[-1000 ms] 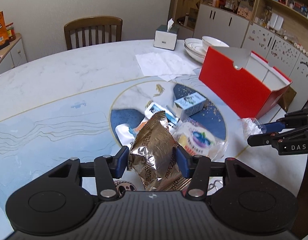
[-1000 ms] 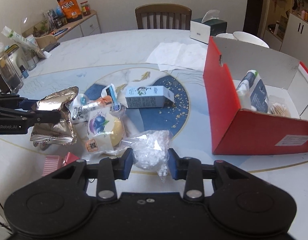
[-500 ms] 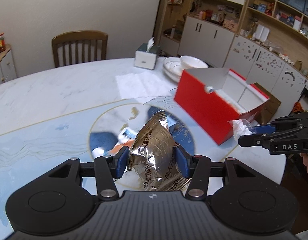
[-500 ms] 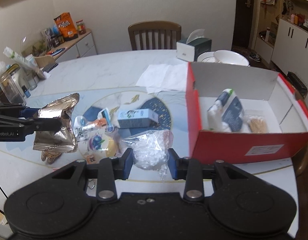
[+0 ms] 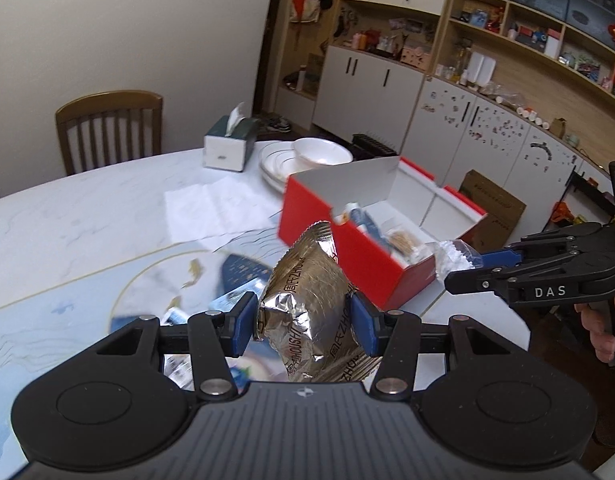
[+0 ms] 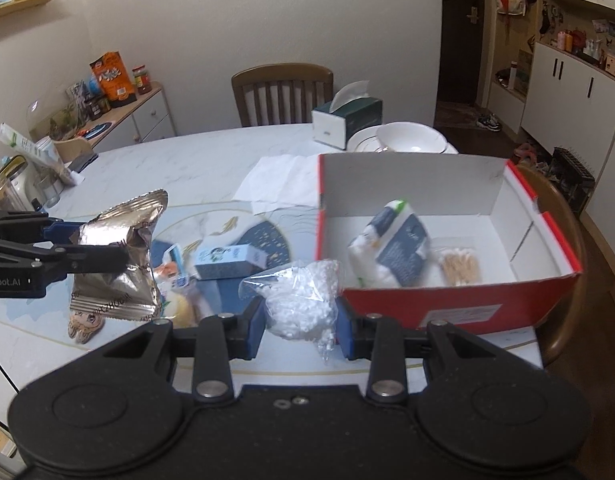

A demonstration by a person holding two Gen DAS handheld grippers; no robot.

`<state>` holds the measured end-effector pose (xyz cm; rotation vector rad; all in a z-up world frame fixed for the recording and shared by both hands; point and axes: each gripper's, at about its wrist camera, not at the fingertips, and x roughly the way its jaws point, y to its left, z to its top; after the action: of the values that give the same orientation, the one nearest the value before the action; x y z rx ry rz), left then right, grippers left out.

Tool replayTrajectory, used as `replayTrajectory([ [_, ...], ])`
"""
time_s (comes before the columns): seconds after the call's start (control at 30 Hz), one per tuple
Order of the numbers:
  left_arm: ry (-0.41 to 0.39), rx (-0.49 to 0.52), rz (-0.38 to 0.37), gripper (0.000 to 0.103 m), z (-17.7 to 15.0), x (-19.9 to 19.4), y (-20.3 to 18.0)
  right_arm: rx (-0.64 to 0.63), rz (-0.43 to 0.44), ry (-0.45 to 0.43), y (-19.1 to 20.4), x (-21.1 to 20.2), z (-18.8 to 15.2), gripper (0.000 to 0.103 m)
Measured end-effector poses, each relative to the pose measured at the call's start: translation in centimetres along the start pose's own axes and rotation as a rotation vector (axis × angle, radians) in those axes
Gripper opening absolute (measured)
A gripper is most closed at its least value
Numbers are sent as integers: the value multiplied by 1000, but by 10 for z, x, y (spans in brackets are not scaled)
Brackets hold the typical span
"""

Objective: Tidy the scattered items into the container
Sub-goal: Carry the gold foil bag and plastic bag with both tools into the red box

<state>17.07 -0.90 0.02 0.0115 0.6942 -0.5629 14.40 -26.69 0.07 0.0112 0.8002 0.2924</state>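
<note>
Both grippers are rising from where they were a second ago, each carrying its packet up off the surface (image 6: 211, 160) and nearer the red box (image 6: 459, 300). The left gripper (image 5: 305, 322) is pointing downward, its jaws clamping the foil snack bag (image 5: 307, 304) on both sides; the bag is hanging clear above the scattered items. The right gripper (image 6: 297, 330) is tilting downward too, its jaws pinching a clear bag of white granules (image 6: 297, 300) just before the box's near wall. A blue carton (image 6: 227, 262) is lying among the items on the surface. Inside the box, a dark pouch (image 6: 399, 254) is resting beside a small biscuit packet (image 6: 459, 266).
</note>
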Motion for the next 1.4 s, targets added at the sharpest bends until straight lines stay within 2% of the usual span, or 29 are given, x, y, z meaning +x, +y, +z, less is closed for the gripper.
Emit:
replayTrajectory([
  [0.43,-21,48,-39,50,32,38,-50,-1,-16,-27,-55,-6,14,35],
  [0.97,-2,98,-72,50,71,107,-112,7,-17,-13,-136,7,35,35],
  [1.4,65,148,-62,50,98,170,-131,4,10,31,-178,40,65,35],
])
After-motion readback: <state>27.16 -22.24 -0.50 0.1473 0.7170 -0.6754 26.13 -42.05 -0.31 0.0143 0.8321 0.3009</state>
